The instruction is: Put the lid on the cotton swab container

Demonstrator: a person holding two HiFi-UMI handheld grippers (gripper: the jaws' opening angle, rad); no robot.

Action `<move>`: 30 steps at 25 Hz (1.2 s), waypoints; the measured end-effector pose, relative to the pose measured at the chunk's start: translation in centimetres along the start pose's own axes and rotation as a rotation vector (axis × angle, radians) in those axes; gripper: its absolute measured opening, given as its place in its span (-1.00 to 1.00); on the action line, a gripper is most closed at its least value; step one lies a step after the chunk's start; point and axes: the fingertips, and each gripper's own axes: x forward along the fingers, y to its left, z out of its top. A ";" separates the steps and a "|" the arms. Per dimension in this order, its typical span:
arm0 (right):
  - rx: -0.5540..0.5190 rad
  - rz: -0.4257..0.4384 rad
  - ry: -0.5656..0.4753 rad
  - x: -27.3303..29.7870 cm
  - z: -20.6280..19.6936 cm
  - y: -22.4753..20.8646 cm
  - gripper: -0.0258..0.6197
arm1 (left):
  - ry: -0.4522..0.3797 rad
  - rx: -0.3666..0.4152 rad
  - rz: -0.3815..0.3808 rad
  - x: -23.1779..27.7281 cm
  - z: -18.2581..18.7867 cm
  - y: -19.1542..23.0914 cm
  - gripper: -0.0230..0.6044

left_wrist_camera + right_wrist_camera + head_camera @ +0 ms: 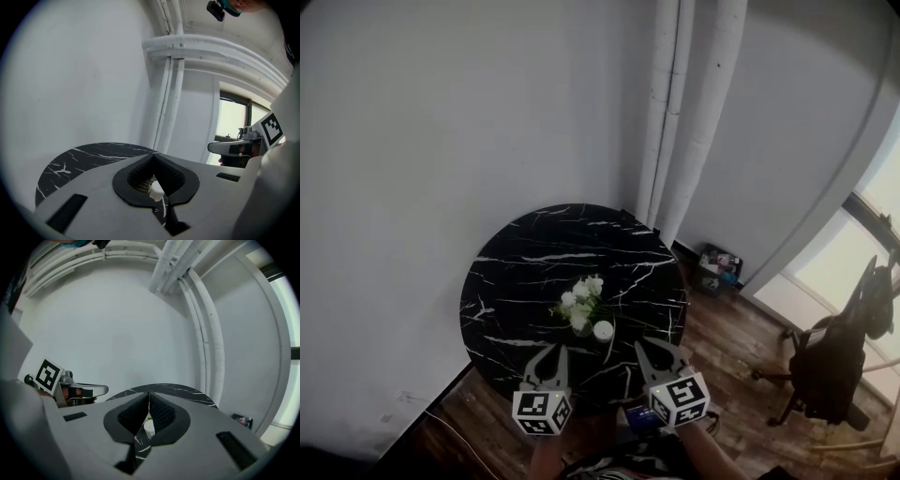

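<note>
White and round, the cotton swab container (603,330) stands upright on the black marble table (516,272), just beside the flower vase (581,314); a separate lid cannot be made out. It lies ahead of and between the left gripper (549,354) and right gripper (649,349), about equally near each. Both are held at the table's near edge pointing forward, jaws closed on nothing.

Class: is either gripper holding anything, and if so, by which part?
Nothing is held. The left gripper and right gripper are both shut and empty; the small white container stands untouched on the table.
</note>
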 end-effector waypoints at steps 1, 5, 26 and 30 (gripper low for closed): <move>-0.002 0.003 0.007 0.5 -0.1 -0.3 -0.86 | 0.005 0.000 0.004 0.8 0.0 0.4 -0.88; -0.015 0.002 0.033 2.0 -0.4 -2.3 -0.86 | 0.017 0.006 0.022 3.2 0.3 1.9 -0.88; 0.021 -0.080 0.058 6.2 -0.7 -4.1 -0.86 | 0.044 0.004 -0.084 7.0 0.5 2.7 -0.88; 0.034 -0.079 0.086 6.6 -1.7 -4.1 -0.86 | 0.069 -0.006 -0.091 7.5 -0.2 3.1 -0.88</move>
